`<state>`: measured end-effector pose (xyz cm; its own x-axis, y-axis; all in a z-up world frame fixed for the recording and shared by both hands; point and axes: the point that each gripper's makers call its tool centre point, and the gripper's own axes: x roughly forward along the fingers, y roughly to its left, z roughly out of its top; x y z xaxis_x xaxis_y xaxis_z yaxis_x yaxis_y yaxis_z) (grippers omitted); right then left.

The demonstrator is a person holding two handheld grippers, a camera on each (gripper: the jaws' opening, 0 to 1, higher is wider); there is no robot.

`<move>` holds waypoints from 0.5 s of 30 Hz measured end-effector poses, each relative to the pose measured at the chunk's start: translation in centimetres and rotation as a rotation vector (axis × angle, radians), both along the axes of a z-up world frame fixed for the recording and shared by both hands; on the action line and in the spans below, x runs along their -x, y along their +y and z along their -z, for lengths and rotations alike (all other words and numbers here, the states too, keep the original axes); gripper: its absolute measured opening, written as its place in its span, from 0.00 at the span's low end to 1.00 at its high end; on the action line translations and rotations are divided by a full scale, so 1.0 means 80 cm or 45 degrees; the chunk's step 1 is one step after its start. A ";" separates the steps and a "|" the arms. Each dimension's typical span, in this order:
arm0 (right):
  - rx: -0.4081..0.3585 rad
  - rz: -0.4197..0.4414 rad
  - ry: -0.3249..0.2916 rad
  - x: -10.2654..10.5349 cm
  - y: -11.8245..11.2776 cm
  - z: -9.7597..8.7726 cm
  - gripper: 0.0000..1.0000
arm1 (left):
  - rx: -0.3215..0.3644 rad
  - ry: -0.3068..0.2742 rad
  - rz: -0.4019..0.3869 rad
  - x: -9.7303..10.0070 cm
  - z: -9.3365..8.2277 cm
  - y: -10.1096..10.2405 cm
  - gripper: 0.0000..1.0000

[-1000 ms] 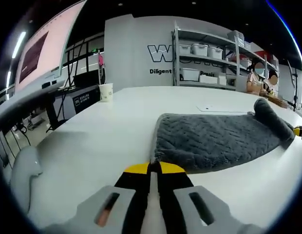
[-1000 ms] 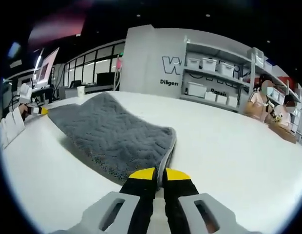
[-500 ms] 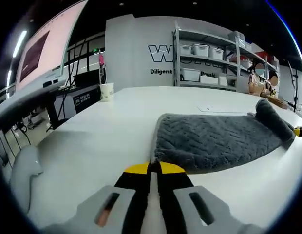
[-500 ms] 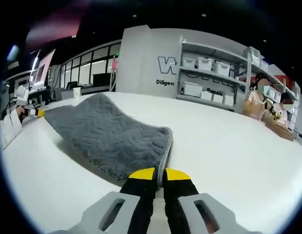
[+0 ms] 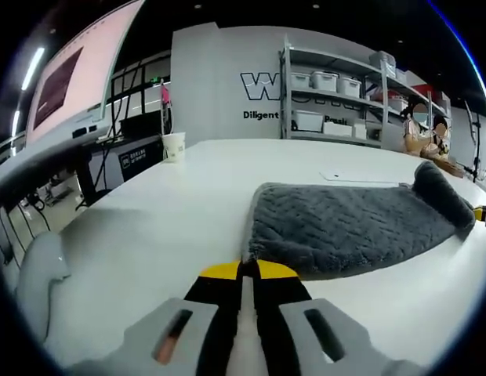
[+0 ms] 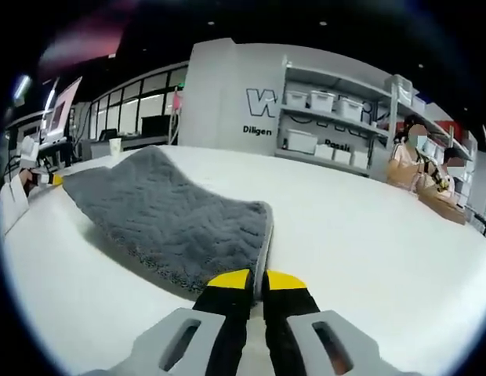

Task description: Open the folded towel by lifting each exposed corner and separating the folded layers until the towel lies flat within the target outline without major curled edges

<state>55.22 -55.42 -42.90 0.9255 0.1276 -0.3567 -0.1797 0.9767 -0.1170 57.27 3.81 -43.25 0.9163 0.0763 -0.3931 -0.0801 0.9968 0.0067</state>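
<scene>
In the left gripper view a paper cup [image 5: 173, 146] stands far off on the left part of the white table [image 5: 172, 204], near its back edge. The left gripper [image 5: 247, 269] rises from the bottom middle, its yellow-tipped jaws pressed together on the near corner of the grey towel [image 5: 345, 223]. The towel spreads away to the right over the table, and its far end lifts into a rolled hump at the right. A thin flat sheet [image 5: 360, 177] lies on the table just behind the towel. Shelves [image 5: 337, 94] with white bins stand against the back wall, and people sit at the far right.

In the right gripper view the towel [image 6: 168, 215] runs from the far left, where it rises off the table [image 6: 368, 227], down to the middle. The right gripper [image 6: 257, 279] comes up from the bottom middle, jaws closed on the towel's near corner, which stands slightly raised between the yellow tips. The other gripper shows small at the far left edge, at the towel's far end. Shelves [image 6: 337, 110] and seated people lie to the right.
</scene>
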 end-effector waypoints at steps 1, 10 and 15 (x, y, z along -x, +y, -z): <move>0.001 0.001 0.000 0.000 0.000 0.000 0.00 | 0.000 0.000 -0.001 0.000 0.000 0.000 0.05; 0.006 0.026 0.001 0.000 -0.008 0.000 0.00 | 0.001 0.000 -0.016 0.001 0.000 0.005 0.05; 0.011 0.044 0.002 0.000 -0.013 0.001 0.00 | 0.001 0.000 -0.024 0.003 0.000 0.007 0.05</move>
<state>55.19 -56.50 -42.98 0.9287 0.0922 -0.3593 -0.1459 0.9814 -0.1252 57.06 4.39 -43.26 0.9147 0.0933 -0.3933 -0.0990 0.9951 0.0060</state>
